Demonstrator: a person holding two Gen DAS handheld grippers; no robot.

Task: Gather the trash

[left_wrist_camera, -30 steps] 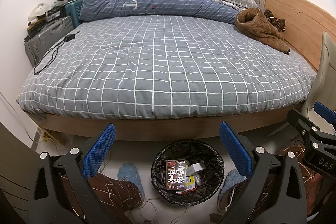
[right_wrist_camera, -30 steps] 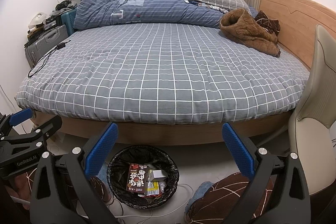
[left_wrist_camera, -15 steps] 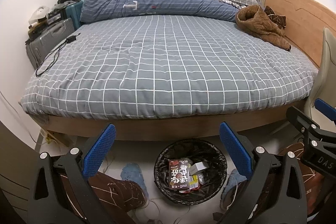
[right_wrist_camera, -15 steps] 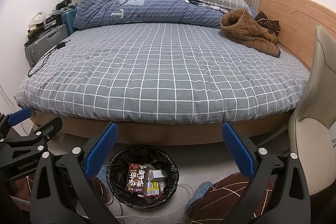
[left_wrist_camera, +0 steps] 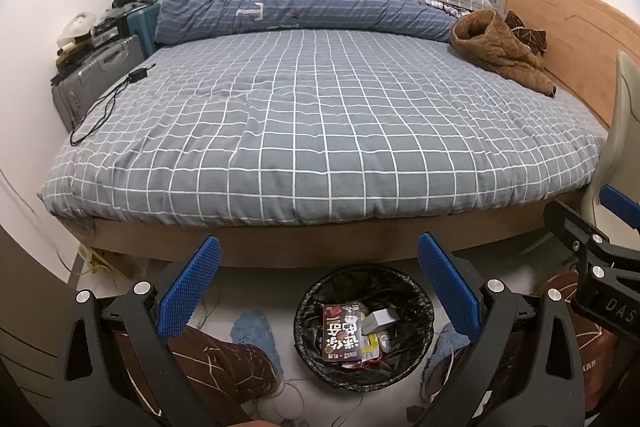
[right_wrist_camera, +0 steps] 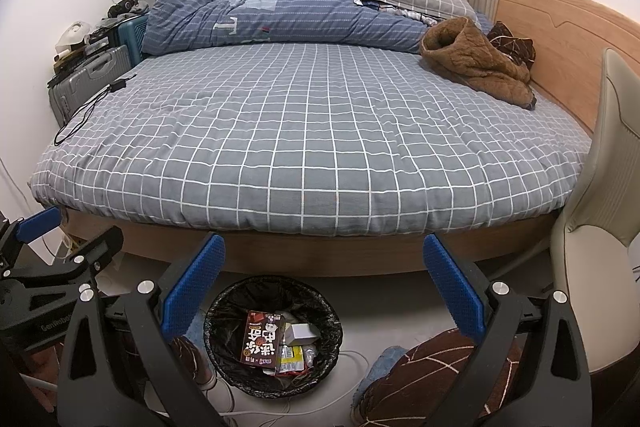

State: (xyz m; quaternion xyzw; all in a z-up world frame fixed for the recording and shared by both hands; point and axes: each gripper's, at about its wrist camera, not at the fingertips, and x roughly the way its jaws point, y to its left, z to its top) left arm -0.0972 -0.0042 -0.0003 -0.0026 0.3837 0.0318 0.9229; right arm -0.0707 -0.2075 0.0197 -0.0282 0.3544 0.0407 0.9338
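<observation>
A round bin with a black liner [left_wrist_camera: 310, 307] [right_wrist_camera: 224, 311] stands on the floor in front of the bed. Inside lie a dark red snack packet [left_wrist_camera: 341, 331] [right_wrist_camera: 262, 342], a small white box [left_wrist_camera: 379, 319] [right_wrist_camera: 301, 333] and yellow wrappers. My left gripper [left_wrist_camera: 320, 287] hangs open above the bin with nothing between its blue pads. My right gripper [right_wrist_camera: 322, 287] is open too, above and to the right of the bin, and holds nothing. Each gripper shows at the edge of the other's view.
A wide bed with a grey checked cover [left_wrist_camera: 320, 131] fills the view; a blue duvet [left_wrist_camera: 288, 3], a pillow and a brown jacket [left_wrist_camera: 496, 47] lie on it. Suitcases [left_wrist_camera: 96, 79] stand left, a beige chair [right_wrist_camera: 600, 227] right. A person's patterned trouser legs, blue slippers and cables surround the bin.
Both grippers stay open and almost still. The left wrist view has shifted slightly, so the bin sits a little further right in it.
</observation>
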